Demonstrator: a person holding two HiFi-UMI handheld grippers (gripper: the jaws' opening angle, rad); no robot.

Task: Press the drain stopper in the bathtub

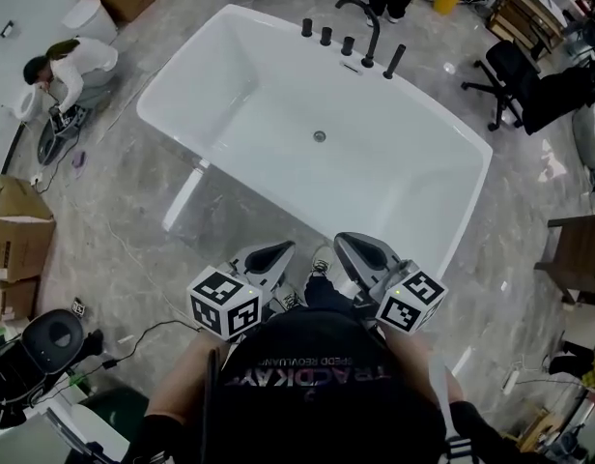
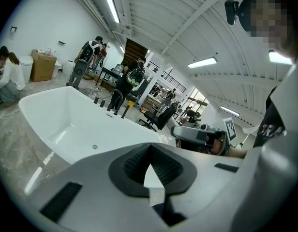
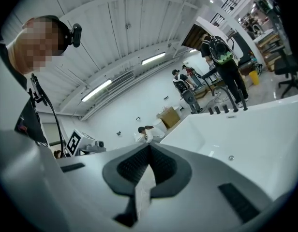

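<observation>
The white bathtub [image 1: 442, 177] lies ahead of me, and its small round metal drain stopper [image 1: 320, 136] sits in the middle of the tub floor. Both grippers are held close to my chest, well short of the tub's near rim. My left gripper [image 1: 276, 255] and right gripper [image 1: 354, 248] point toward the tub, each shut with nothing between the jaws. The left gripper view shows its jaws [image 2: 149, 153] closed, with the stopper [image 2: 95, 147] far off. In the right gripper view the jaws [image 3: 149, 151] are closed too, and the stopper [image 3: 230, 157] lies far to the right.
A black faucet [image 1: 367, 25] and knobs line the tub's far rim. A person [image 1: 68, 69] crouches on the floor at far left. Cardboard boxes [image 1: 17, 235] stand at left, an office chair [image 1: 505, 71] and furniture at right. Cables trail on the marble floor.
</observation>
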